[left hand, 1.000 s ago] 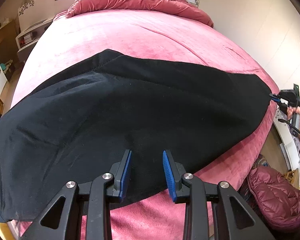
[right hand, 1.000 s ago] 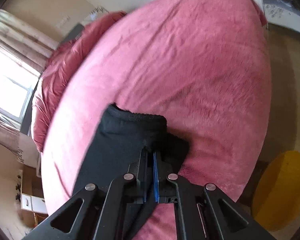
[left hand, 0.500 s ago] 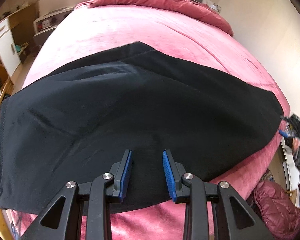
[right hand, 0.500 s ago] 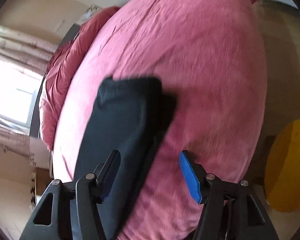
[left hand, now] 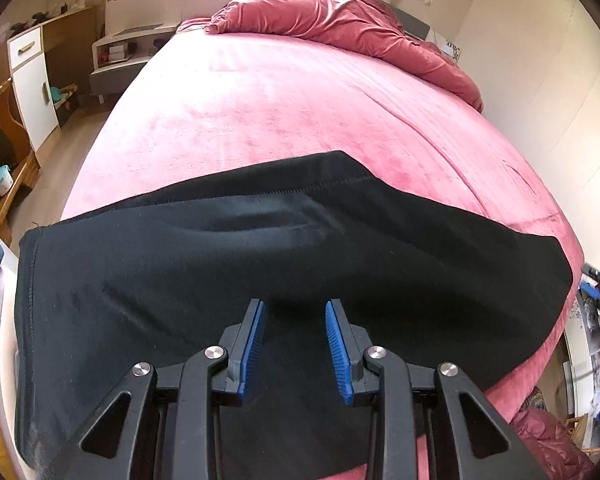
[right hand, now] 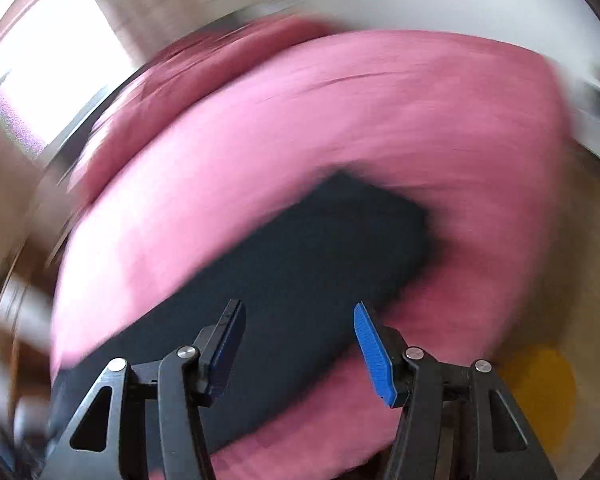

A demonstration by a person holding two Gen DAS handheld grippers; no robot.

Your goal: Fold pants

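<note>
The bed [left hand: 284, 104], covered in pink plush fabric, fills most of both views. A crumpled red duvet [left hand: 340, 24] lies at the head end of the bed. The black pants [left hand: 260, 280] lie flat across the foot end of the bed, laid crosswise, with a stitched hem at the left and a seam ridge along the far edge.

The left gripper [left hand: 294, 344] hovers over the near edge of the pants, jaws apart, nothing between the blue pads. The right gripper [right hand: 298, 344] hangs above the other end of the pants near the bed's right edge; its jaws stand apart, having just narrowed slightly, with no fabric between them. The right wrist view is motion-blurred. A yellow round object [right hand: 540, 392] sits on the floor beside the bed.
</note>
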